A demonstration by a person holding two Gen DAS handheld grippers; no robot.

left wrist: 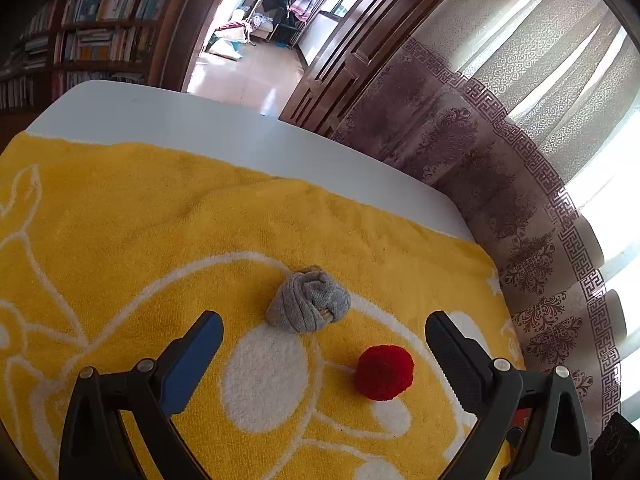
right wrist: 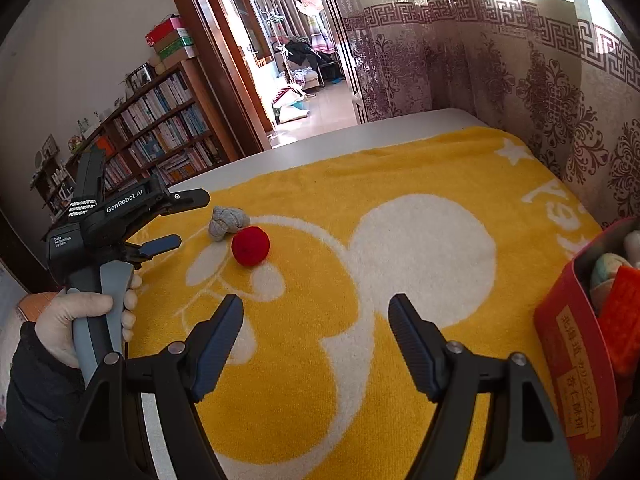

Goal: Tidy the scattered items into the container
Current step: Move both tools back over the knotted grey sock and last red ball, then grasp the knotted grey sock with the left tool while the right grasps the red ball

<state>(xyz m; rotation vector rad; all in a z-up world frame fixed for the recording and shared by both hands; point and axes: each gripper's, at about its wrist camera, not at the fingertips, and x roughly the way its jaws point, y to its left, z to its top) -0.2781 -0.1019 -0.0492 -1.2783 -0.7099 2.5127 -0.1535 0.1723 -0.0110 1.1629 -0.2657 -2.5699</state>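
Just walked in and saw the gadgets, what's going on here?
A person is tidying loose items off a yellow towel into a red box at its edge. Both claws are open and empty. The left claw points at a grey sock bundle and a red pompom; the right claw hovers nearer the box.

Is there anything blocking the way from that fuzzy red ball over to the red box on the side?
Nothing visible: between the fuzzy red yarn ball and the red cardboard box lies only bare yellow-and-white towel. The grey knotted sock bundle sits on the ball's far side.
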